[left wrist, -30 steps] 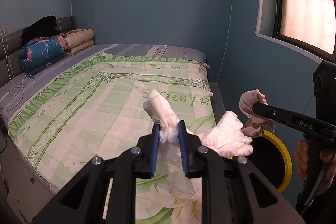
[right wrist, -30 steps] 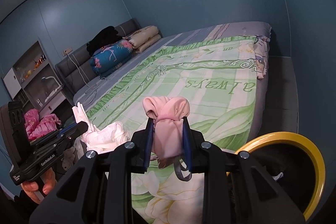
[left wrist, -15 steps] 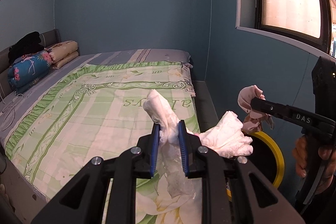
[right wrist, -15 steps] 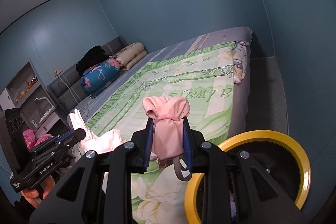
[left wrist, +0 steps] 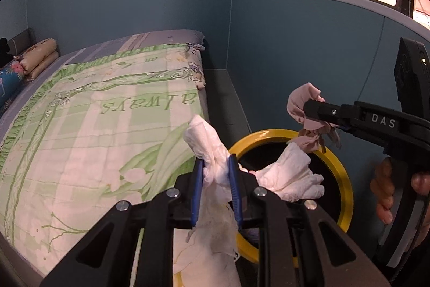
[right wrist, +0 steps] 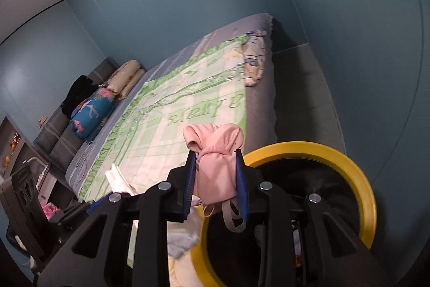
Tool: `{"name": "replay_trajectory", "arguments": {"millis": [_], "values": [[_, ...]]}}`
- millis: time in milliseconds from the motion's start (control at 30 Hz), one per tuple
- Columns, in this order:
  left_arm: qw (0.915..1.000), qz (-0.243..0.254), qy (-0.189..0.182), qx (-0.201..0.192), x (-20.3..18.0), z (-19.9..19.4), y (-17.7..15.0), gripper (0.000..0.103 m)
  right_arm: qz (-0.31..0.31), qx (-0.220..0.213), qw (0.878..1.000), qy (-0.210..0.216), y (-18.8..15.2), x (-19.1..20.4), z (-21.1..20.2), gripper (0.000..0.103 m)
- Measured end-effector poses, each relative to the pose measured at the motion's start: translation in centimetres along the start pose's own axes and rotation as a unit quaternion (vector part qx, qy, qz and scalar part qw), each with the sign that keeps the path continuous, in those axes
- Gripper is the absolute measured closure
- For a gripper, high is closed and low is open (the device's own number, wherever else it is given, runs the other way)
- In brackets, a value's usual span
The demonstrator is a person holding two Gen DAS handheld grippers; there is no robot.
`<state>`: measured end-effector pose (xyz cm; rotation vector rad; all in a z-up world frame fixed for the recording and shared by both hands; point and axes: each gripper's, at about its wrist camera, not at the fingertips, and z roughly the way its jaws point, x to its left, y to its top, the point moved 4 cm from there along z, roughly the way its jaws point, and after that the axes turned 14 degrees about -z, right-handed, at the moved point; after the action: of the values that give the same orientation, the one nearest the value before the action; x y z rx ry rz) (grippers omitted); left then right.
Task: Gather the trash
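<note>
Fingers of the left gripper (left wrist: pixel 216 174) pinch a white tissue wad (left wrist: pixel 215 152) beside the bed (left wrist: pixel 80 125); the right gripper (right wrist: pixel 215 179), just easing apart, still clasps a pink cloth (right wrist: pixel 215 158). Both hover over the yellow-rimmed bin (right wrist: pixel 349 160): centre above the opening before letting go.

L gripper (left wrist: pixel 216 171) clamped tight, R gripper (right wrist: pixel 215 168) jaws just easing apart, both tilted downward.

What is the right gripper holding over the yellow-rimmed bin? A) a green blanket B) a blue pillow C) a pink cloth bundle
C: the right gripper pinches a pink cloth bundle between its blue pads, above the black bin with the yellow rim.
</note>
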<state>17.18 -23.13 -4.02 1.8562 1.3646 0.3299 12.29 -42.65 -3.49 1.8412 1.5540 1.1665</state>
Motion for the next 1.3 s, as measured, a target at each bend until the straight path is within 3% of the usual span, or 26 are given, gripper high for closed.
{"name": "replay_trajectory", "arguments": {"millis": [133, 167, 200, 300, 400, 533, 667, 833, 1067, 1300], "values": [[0.9999, 0.01, -0.004, 0.008, -1.2, 1.6, -0.5, 0.077, 0.017, 0.001, 1.0, -0.02, -0.3, -1.5, 0.0, 0.07], [0.9999, 0.006, -0.007, 0.009, -1.2, 1.7, -0.6, 0.075, 0.02, -0.002, 0.999, -0.03, -0.3, -1.8, -0.1, 0.064], [0.9999, -0.002, -0.009, 0.008, -0.9, 1.7, -0.6, 0.068, 0.022, -0.005, 0.999, -0.038, -0.2, -2.2, -0.1, 0.055], [0.9997, -0.022, 0.004, -0.013, 0.5, 0.5, -0.3, 0.045, 0.028, -0.019, 0.998, -0.053, 0.2, -2.9, -0.8, 0.051], [0.9979, -0.053, 0.015, -0.034, 2.7, -1.4, 0.2, 0.032, 0.023, -0.038, 0.997, -0.057, 0.7, -2.6, -1.8, 0.04], [0.9914, -0.091, 0.051, -0.08, 6.0, -5.4, 0.3, 0.019, -0.02, -0.065, 0.997, -0.044, 1.6, 0.9, -2.6, 0.025], [0.9789, -0.115, 0.095, -0.14, 9.0, -10.0, 0.0, 0.011, -0.078, -0.08, 0.994, -0.007, 2.2, 7.1, -2.4, 0.011], [0.9594, -0.135, 0.14, -0.204, 11.8, -15.6, -0.5, 0.008, -0.141, -0.083, 0.986, 0.001, 2.1, 14.6, -1.1, 0.008], [0.9422, -0.15, 0.174, -0.244, 13.8, -20.9, -1.9, 0.008, -0.185, -0.105, 0.976, 0.041, 0.8, 21.3, -1.8, 0.008], [0.9348, -0.168, 0.179, -0.257, 14.5, -23.6, -3.5, 0.008, -0.205, -0.131, 0.97, 0.025, -0.5, 23.6, -3.2, 0.008]]}}
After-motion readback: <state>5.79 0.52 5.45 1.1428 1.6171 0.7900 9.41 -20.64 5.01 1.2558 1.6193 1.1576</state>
